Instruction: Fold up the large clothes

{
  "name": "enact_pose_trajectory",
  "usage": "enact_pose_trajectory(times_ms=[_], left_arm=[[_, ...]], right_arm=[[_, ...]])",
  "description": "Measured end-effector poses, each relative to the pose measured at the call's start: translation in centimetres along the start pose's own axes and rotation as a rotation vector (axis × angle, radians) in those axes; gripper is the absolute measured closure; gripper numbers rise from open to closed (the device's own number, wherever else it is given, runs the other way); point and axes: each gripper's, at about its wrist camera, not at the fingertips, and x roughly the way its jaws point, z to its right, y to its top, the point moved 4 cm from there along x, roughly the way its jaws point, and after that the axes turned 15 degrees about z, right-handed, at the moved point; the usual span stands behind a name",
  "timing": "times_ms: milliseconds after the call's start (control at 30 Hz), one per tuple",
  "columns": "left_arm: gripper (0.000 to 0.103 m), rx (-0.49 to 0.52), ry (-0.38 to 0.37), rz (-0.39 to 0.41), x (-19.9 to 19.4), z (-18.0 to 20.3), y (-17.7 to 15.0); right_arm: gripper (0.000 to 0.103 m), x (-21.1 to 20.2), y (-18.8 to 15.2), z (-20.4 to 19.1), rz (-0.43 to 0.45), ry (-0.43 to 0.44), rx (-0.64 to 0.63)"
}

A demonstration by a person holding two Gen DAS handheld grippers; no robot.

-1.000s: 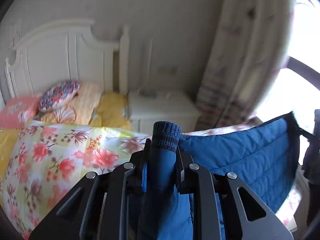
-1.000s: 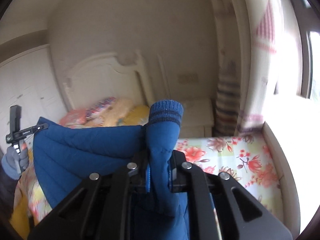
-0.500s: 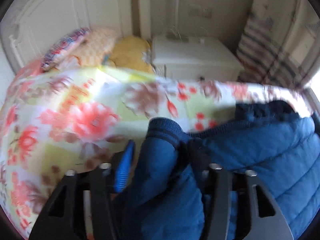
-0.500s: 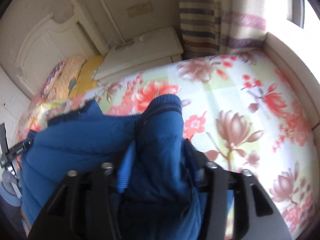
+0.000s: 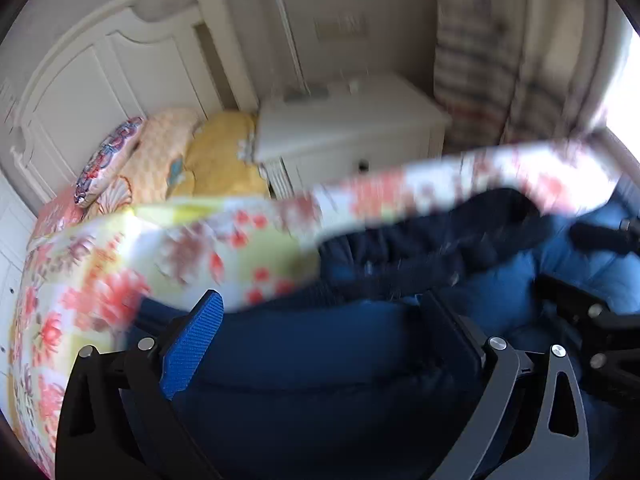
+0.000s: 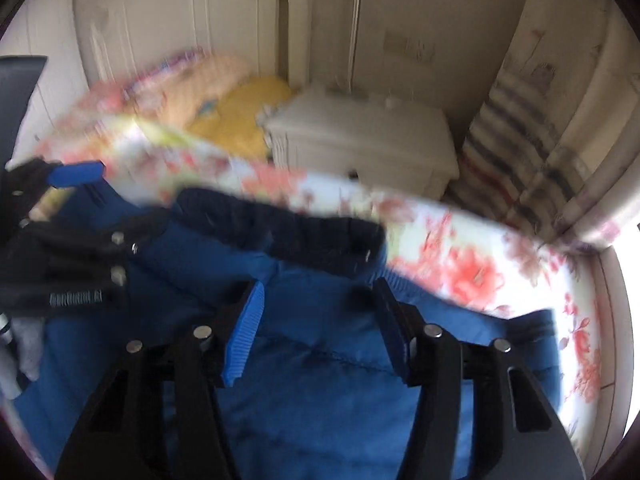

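Observation:
A blue quilted jacket (image 5: pixel 320 380) lies on the floral bedspread (image 5: pixel 100 280), its dark knit collar (image 5: pixel 420 248) toward the far edge. My left gripper (image 5: pixel 324 320) is open just above the jacket, fingers spread wide, holding nothing. My right gripper (image 6: pixel 320 304) is also open over the jacket (image 6: pixel 312 400), its blue pad (image 6: pixel 244 332) clear of the cloth. The right gripper shows at the right in the left wrist view (image 5: pixel 592 320); the left gripper shows at the left in the right wrist view (image 6: pixel 60 240). Both views are motion-blurred.
A white nightstand (image 5: pixel 348 132) stands beyond the bed, beside the white headboard (image 5: pixel 100 80). Pillows (image 5: pixel 160 160) lie at the bed's head. Striped curtains (image 5: pixel 480 60) hang at the right by a bright window. The bedspread (image 6: pixel 480 272) extends to the right.
Both grippers lowered the jacket onto the bed and opened, letting go of the sleeves they held. The jacket now lies spread under them.

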Motion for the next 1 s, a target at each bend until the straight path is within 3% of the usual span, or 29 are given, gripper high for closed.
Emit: enact_pose_trajectory(times_ms=[100,633,733,800,900,933,1000], left_arm=[[0.004,-0.035,0.011,0.001,0.9,-0.3,-1.0],[0.004,-0.021,0.046,0.046,1.0,0.0,-1.0],[0.004,-0.044,0.004,0.006,1.1,-0.5,-0.9],[0.004,-0.074,-0.014,-0.005,0.0,-1.9,-0.3],[0.004,-0.065,0.022,0.082,-2.7,-4.8,0.3],[0.004,-0.054,0.052,0.081,-2.8,-5.9,0.0],[0.004,-0.058,0.080,0.017,-1.4,-7.9,-1.6]], right_arm=[[0.044,0.4,-0.6,-0.2,0.014,-0.008,-0.001],[0.038,1.2,-1.1,-0.5,0.068,-0.069,-0.053],[0.034,1.2,-0.9,-0.3,0.033,-0.050,-0.047],[0.033,0.4,-0.4,1.0,-0.018,-0.042,-0.024],[0.030,-2.8,0.6,4.1,0.061,-0.097,0.020],[0.025,-3.4,0.5,5.6,0.079,-0.124,0.037],[0.024,-2.5,-1.5,9.3,0.016,-0.145,0.115]])
